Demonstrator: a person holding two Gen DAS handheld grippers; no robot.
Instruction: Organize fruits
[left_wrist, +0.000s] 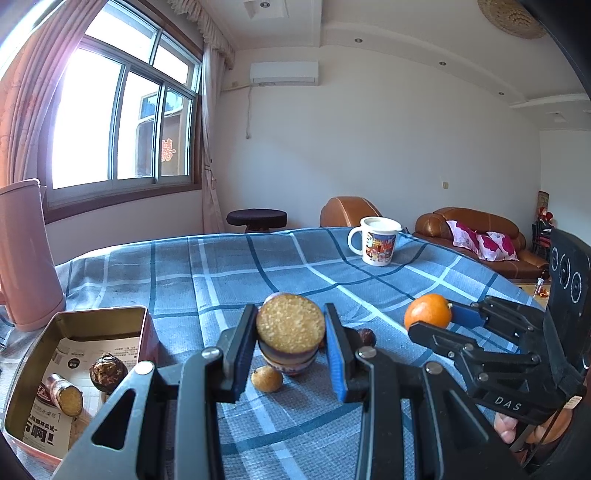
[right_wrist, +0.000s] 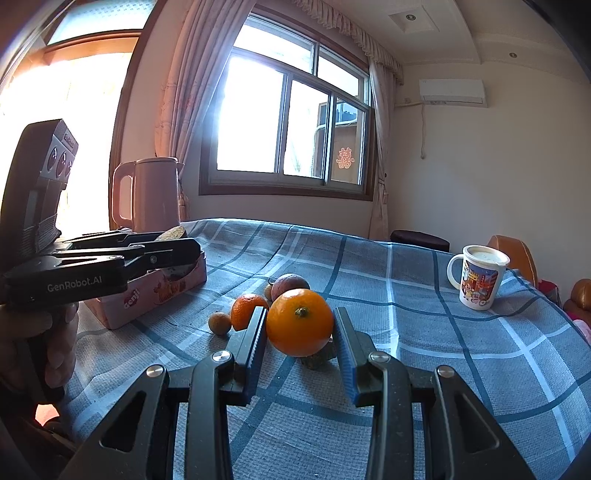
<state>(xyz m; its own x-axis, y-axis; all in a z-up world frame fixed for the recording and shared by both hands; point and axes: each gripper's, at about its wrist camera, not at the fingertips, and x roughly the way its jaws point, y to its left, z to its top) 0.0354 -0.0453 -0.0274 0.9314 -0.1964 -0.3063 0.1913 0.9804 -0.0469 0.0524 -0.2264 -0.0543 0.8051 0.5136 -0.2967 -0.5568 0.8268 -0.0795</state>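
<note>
Left claw (left_wrist: 290, 334): closed on a cut piece of sweet potato (left_wrist: 290, 323), pads pressing its skin on both sides, cut yellow face turned toward the camera. The piece is held clear above the surface (left_wrist: 207, 273), with an open tin box (left_wrist: 110, 314) below and to the claw's left. The box already holds another sweet potato piece (left_wrist: 66, 393) and a dark wrinkled fruit (left_wrist: 107, 371). Directly under the claw sit a small brownish round fruit (left_wrist: 266, 378) and a further purple-skinned item, partly hidden.

Right claw (right_wrist: 300, 323): closed on an orange (right_wrist: 300, 322), pads bearing on its flanks at the widest part, stem facing the camera. It appears lifted just above the checked cloth. Ahead and to the claw's left lie a second orange (right_wrist: 246, 308), a small brown fruit (right_wrist: 219, 323) and a reddish round fruit (right_wrist: 290, 285). A dark lump lies beneath the held orange; I cannot identify it.

Handling judgement:
- Sweet potato piece: probably soft if cooked, moderately light; skin may slip or tear. Grip across the skinned sides, as now, not on the crumbly cut face.
- Orange: firm, springy rind, modest weight, round and liable to roll out. Hold across the equator with moderate pressure.
- Small fruits: light, likely to skid; take them centrally between the pads.
</note>
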